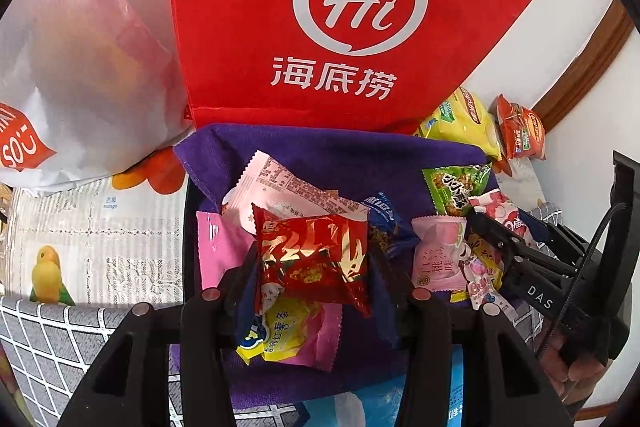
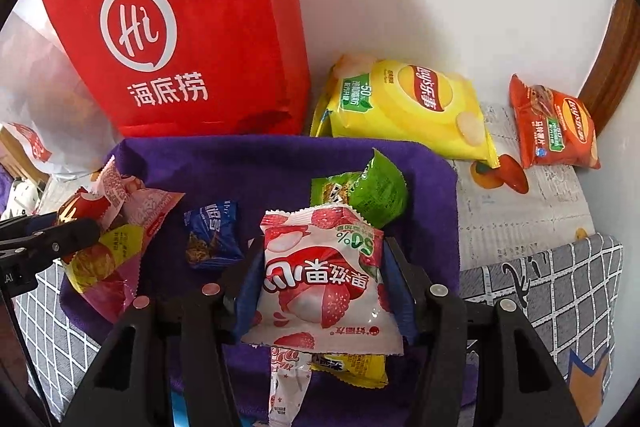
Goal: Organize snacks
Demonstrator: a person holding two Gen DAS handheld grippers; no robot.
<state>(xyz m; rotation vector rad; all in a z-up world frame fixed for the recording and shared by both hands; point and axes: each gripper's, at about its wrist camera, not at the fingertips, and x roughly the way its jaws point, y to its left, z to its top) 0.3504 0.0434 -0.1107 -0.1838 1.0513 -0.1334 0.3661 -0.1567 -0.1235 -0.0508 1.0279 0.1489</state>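
My left gripper [image 1: 314, 261] is shut on a red and gold snack packet [image 1: 312, 259], held above a purple cloth [image 1: 320, 155] strewn with small snack packets. My right gripper [image 2: 320, 275] is shut on a white lychee candy packet [image 2: 324, 275] above the same purple cloth [image 2: 260, 163]. On the cloth lie a blue packet [image 2: 212, 235], a green packet [image 2: 368, 195], a pink and yellow packet [image 2: 108, 259] and others. The right gripper shows at the right of the left wrist view [image 1: 516, 255]; the left gripper shows at the left of the right wrist view [image 2: 44, 239].
A red paper bag [image 1: 320, 19] with a white "Hi" logo stands behind the cloth against the wall, also in the right wrist view [image 2: 180, 39]. A white plastic bag [image 1: 80, 75] stands left of it. A yellow chips bag [image 2: 408, 107] and an orange chips bag [image 2: 556, 127] lie at the right.
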